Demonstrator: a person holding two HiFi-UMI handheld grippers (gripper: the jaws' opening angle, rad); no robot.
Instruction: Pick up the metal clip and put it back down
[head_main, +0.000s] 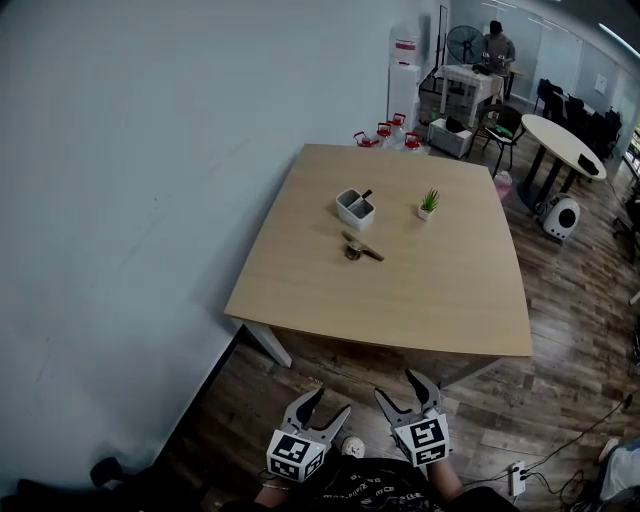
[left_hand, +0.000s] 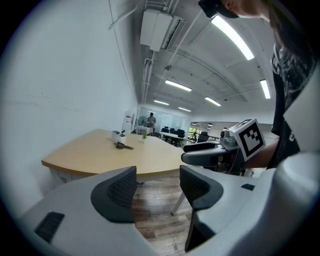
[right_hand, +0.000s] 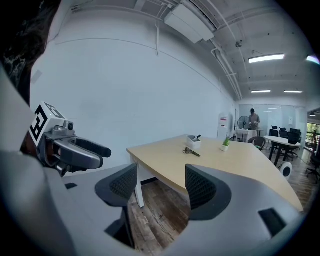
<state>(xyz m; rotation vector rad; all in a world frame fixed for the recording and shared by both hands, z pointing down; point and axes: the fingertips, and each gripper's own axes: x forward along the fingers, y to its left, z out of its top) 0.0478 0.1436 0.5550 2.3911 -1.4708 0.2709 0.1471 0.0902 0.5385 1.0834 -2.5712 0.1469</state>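
The metal clip (head_main: 361, 248) lies flat near the middle of the wooden table (head_main: 420, 300), just in front of a white holder. It shows small and far off as the clip (left_hand: 122, 145) in the left gripper view and the clip (right_hand: 191, 151) in the right gripper view. My left gripper (head_main: 318, 405) and right gripper (head_main: 407, 389) hang side by side over the floor, well short of the table's near edge. Both stand open with nothing between their jaws. Each gripper shows in the other's view: the right gripper (left_hand: 186, 153) and the left gripper (right_hand: 109, 150).
A white holder (head_main: 355, 208) with a dark item in it and a small potted plant (head_main: 428, 204) stand behind the clip. The table's near edge faces me over wooden floor (head_main: 560, 390). A pale wall (head_main: 120, 200) runs along the left. More tables, chairs and a person (head_main: 495, 44) fill the far room.
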